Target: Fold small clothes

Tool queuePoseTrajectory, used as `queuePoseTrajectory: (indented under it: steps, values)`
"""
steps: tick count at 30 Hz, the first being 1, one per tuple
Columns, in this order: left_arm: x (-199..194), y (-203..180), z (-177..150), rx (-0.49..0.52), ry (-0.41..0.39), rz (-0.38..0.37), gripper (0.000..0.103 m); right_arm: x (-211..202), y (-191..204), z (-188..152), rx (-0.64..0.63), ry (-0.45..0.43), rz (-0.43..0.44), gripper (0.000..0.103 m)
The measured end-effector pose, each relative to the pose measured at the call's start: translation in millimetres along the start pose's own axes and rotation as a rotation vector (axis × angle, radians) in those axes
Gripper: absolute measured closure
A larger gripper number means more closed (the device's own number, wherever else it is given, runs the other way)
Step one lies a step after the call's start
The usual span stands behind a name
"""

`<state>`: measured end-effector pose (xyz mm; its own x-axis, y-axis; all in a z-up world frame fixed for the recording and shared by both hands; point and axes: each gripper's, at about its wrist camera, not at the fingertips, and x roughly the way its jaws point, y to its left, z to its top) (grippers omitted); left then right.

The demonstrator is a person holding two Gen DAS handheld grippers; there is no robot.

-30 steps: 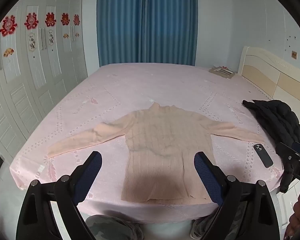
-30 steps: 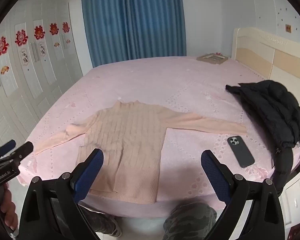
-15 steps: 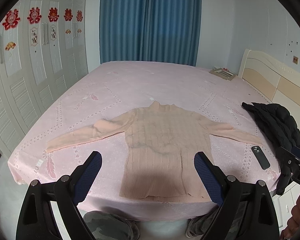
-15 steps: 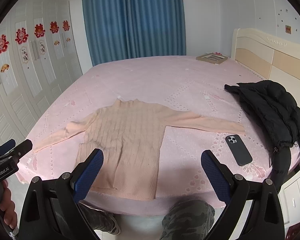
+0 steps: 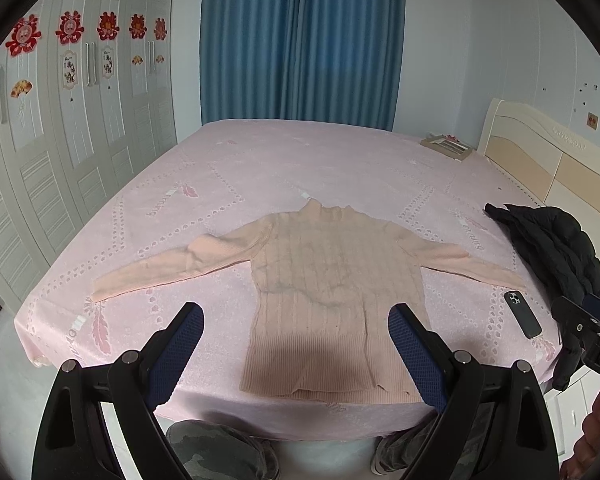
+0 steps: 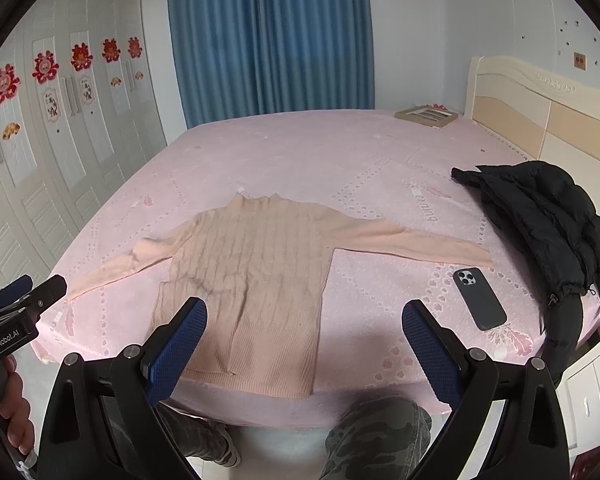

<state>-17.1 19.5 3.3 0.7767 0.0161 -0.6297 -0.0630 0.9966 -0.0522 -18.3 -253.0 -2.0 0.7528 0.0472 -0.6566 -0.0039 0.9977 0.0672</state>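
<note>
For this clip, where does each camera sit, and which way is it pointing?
Left wrist: on the left gripper, above the bed's near edge, facing the sweater; open fingers, camouflage trousers, right gripper at right.
Right wrist: on the right gripper, further right, same heading; open fingers, trousers, left gripper and hand.
Shared: sweater, phone, black jacket, blue curtains.

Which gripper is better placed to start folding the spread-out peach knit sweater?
Left, tentatively. The left gripper is open and frames the peach knit sweater at its hem; the right gripper, also open, sits off toward the dark phone.
</note>
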Motion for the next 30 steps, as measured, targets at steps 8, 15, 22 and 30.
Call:
queuePoseTrajectory:
  steps: [8, 15, 22, 30]
  values:
    - [3.7, 1.8, -0.1, -0.009, 0.007, -0.001, 0.009, -0.1, 7.5, 0.1, -0.021, -0.01, -0.008, 0.006]
    - [7.1, 3.2, 0.3, -0.012, 0.009, 0.005, 0.009, 1.0, 6.9, 0.8, -0.021, -0.007, -0.002, 0.006]
    - [11.4, 5.9, 0.1, -0.018, 0.012, 0.009, 0.009, 5.1, 8.8, 2.6, -0.023, 0.0, 0.003, 0.006]
    - [10.2, 8.7, 3.6, -0.013, -0.027, 0.026, 0.009, 5.7, 12.2, 4.8, -0.039, -0.008, 0.005, 0.006]
